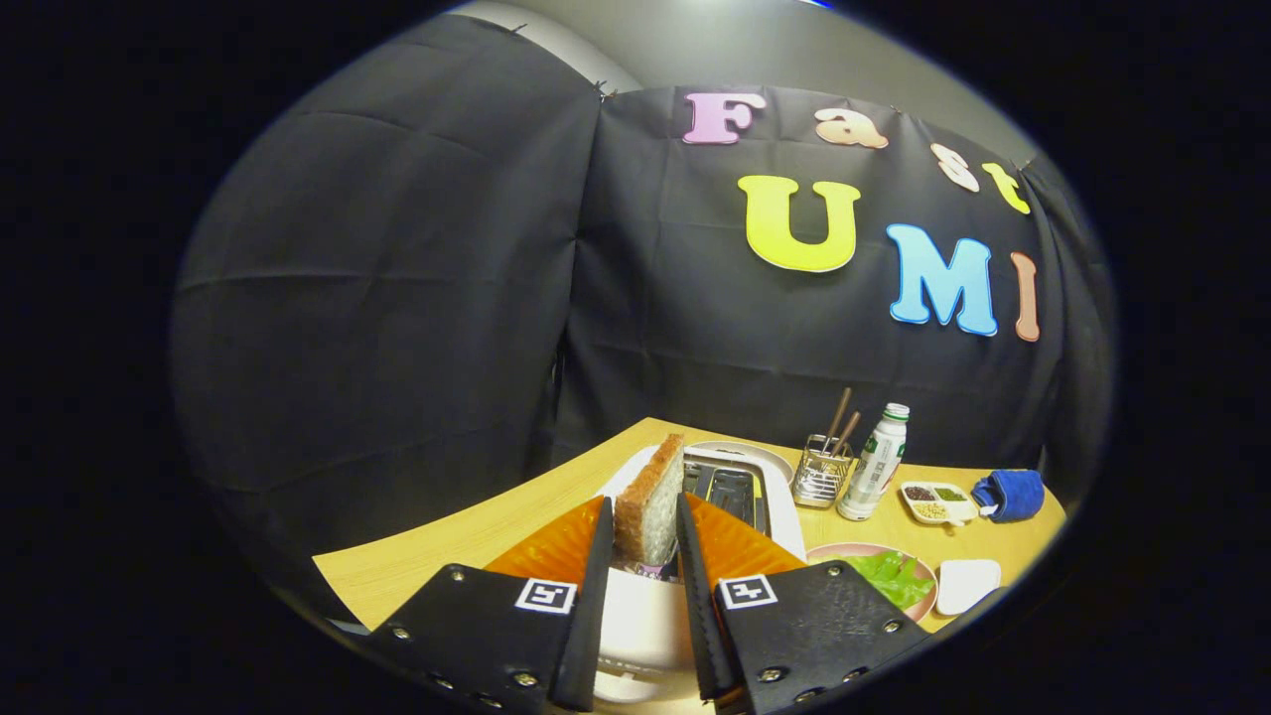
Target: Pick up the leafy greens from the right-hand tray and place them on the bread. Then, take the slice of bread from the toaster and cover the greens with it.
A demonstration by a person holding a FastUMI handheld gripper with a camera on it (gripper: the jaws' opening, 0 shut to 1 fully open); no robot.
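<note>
My gripper (645, 526) is shut on a slice of brown bread (650, 501), which stands upright between the fingers, lifted just above the white toaster (784, 516). The toaster's slots (730, 489) show right behind the slice. To the right of the fingers, leafy greens (894, 576) lie on a pinkish plate (844, 551); whether bread lies under them is hidden.
On the wooden table (447, 546), beyond the toaster, stand a wire holder with chopsticks (824, 472) and a white bottle (876, 465). Further right are a small divided dish of condiments (933, 500), a blue cloth (1011, 494) and a small white dish (968, 584).
</note>
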